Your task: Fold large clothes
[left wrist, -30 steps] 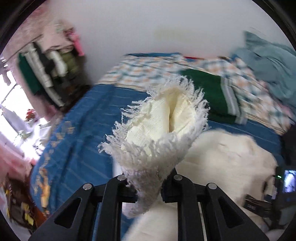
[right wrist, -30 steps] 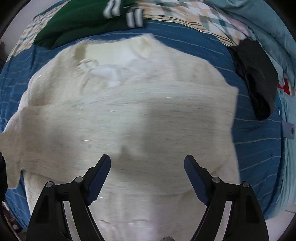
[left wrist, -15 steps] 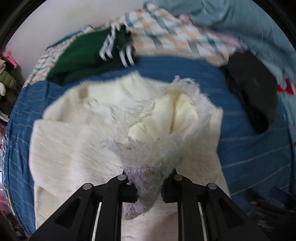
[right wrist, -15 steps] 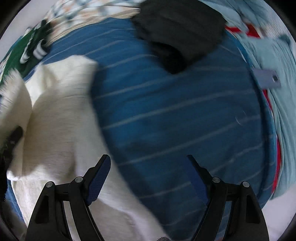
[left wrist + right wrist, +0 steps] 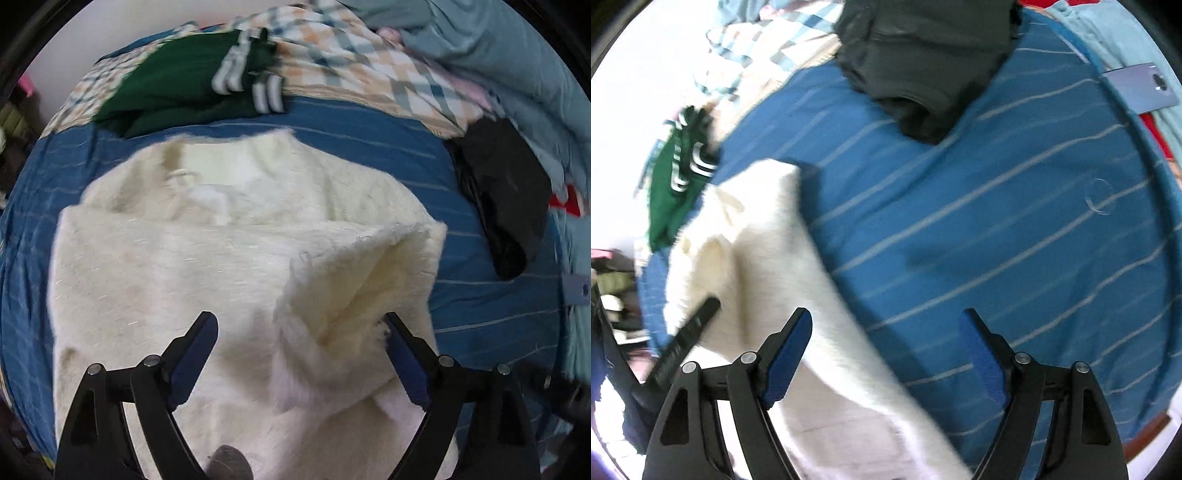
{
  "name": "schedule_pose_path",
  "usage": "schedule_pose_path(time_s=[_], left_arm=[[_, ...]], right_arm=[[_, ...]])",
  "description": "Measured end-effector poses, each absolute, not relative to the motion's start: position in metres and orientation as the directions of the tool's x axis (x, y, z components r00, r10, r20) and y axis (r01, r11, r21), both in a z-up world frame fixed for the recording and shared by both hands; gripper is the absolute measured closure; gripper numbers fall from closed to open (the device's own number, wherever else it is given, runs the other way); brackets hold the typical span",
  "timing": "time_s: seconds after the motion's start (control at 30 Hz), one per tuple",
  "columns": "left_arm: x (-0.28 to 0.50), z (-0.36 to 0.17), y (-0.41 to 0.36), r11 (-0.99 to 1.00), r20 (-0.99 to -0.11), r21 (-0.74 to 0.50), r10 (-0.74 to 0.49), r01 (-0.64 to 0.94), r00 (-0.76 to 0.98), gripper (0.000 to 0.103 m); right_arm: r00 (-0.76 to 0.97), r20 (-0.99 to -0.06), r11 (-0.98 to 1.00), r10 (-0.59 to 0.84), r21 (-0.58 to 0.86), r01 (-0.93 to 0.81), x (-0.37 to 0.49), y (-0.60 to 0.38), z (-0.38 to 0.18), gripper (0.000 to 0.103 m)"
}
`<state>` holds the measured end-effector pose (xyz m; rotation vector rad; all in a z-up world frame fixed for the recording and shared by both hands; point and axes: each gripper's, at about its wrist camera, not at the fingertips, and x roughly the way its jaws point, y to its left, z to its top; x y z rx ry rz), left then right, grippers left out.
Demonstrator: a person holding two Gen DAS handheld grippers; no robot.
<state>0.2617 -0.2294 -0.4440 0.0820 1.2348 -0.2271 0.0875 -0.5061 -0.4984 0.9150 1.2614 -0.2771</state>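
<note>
A large fuzzy cream sweater (image 5: 221, 258) lies spread on a blue striped bedsheet (image 5: 369, 125). Its sleeve cuff (image 5: 354, 291) lies folded across the body near the right side. My left gripper (image 5: 299, 332) is open just above the sweater, the cuff lying loose between its fingers. My right gripper (image 5: 886, 332) is open and empty, over the sweater's right edge (image 5: 768, 258) and the bare sheet (image 5: 997, 221). The left gripper's finger (image 5: 687, 339) shows at the left of the right wrist view.
A green garment with white stripes (image 5: 192, 85) and a checked blanket (image 5: 369, 62) lie at the back. A black garment (image 5: 506, 199) lies right of the sweater, also in the right wrist view (image 5: 923, 55). Light blue bedding (image 5: 498, 48) is piled at back right.
The left gripper carried the sleeve cuff across over the sweater's body, then opened and let it drop. The right gripper swung right, from over the sweater to over its right edge.
</note>
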Motion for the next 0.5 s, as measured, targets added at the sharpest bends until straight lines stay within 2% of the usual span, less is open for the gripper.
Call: schedule_pose_path(time_s=[0.1,0.2,0.37,0.47,0.5], left_arm=[[0.253,-0.432,-0.189,0.988,-0.947,-0.054,-0.096,0.142,0.308,0.014],[0.237,-0.432,-0.136,1.0,-0.96,0.018,0.012,0.018,0.278,0.014],[0.207,-0.458,-0.066,0.969,-0.949,0.233,0.246,-0.086,0.197,0.014],[0.206,-0.48,-0.046,0.942,-0.932,0.316,0.33,-0.116,0.148,0.014],[0.205,-0.485,-0.043,0.938,-0.929,0.325,0.34,-0.119,0.145,0.014]], right_arm=[[0.37,-0.851,0.611,0.373,0.525,0.592,0.108,-0.489,-0.489,0.02],[0.36,-0.83,0.648,0.425,0.557,0.519,0.146,-0.469,-0.485,0.02],[0.204,-0.911,0.812,0.357,0.411,0.413,0.175,-0.43,-0.487,0.02],[0.066,-0.941,0.894,0.333,0.337,0.295,0.178,-0.403,-0.516,0.021],[0.041,-0.948,0.914,0.315,0.315,0.255,0.179,-0.394,-0.527,0.03]])
